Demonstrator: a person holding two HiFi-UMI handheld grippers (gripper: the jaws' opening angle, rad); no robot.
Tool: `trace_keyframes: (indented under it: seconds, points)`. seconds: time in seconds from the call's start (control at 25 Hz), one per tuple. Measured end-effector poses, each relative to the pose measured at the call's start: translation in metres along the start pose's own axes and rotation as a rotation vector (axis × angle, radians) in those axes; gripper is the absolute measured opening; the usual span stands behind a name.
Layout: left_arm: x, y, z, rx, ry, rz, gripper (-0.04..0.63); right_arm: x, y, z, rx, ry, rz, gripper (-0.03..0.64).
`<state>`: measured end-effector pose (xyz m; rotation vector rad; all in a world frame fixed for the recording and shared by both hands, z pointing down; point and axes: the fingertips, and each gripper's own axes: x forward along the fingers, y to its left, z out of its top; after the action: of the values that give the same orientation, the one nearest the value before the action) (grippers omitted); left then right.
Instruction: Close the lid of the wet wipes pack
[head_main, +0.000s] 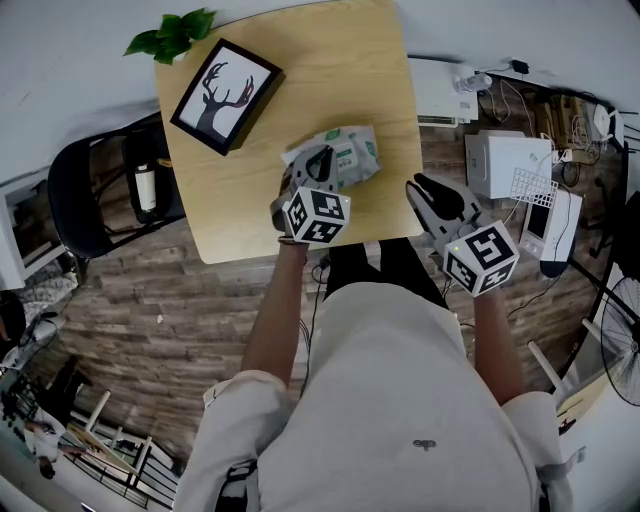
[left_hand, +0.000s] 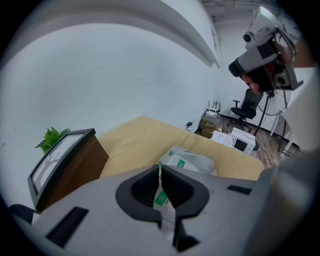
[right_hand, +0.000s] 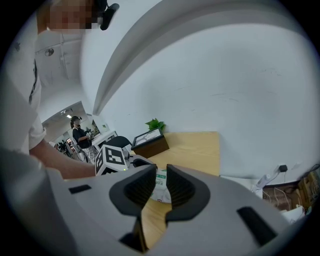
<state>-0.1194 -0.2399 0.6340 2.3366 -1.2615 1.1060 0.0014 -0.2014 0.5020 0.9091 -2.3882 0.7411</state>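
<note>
The wet wipes pack (head_main: 348, 152), white and green and crinkled, lies near the front edge of the wooden table (head_main: 330, 60). My left gripper (head_main: 318, 162) sits at the pack's near left end, shut on a thin white-and-green flap of the pack (left_hand: 161, 197) that stands upright between the pads. The rest of the pack (left_hand: 192, 161) lies just beyond the jaws. I cannot tell how the lid stands. My right gripper (head_main: 427, 187) hovers off the table's front right corner, open, with nothing between its pads; past its jaws (right_hand: 161, 170) the pack (right_hand: 160, 187) shows on the table.
A framed deer picture (head_main: 226, 95) and a small green plant (head_main: 172, 35) stand at the table's far left. A black chair (head_main: 90, 190) is left of the table. White boxes and devices (head_main: 505, 160) sit on the floor at right. A person (right_hand: 80, 135) stands far off.
</note>
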Motion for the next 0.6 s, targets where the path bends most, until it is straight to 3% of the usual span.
trace_keyframes:
  seconds: [0.6]
  points:
    - [0.019, -0.004, -0.018, 0.029, 0.052, -0.027, 0.009, 0.002, 0.0, 0.0, 0.004, 0.007, -0.01, 0.057]
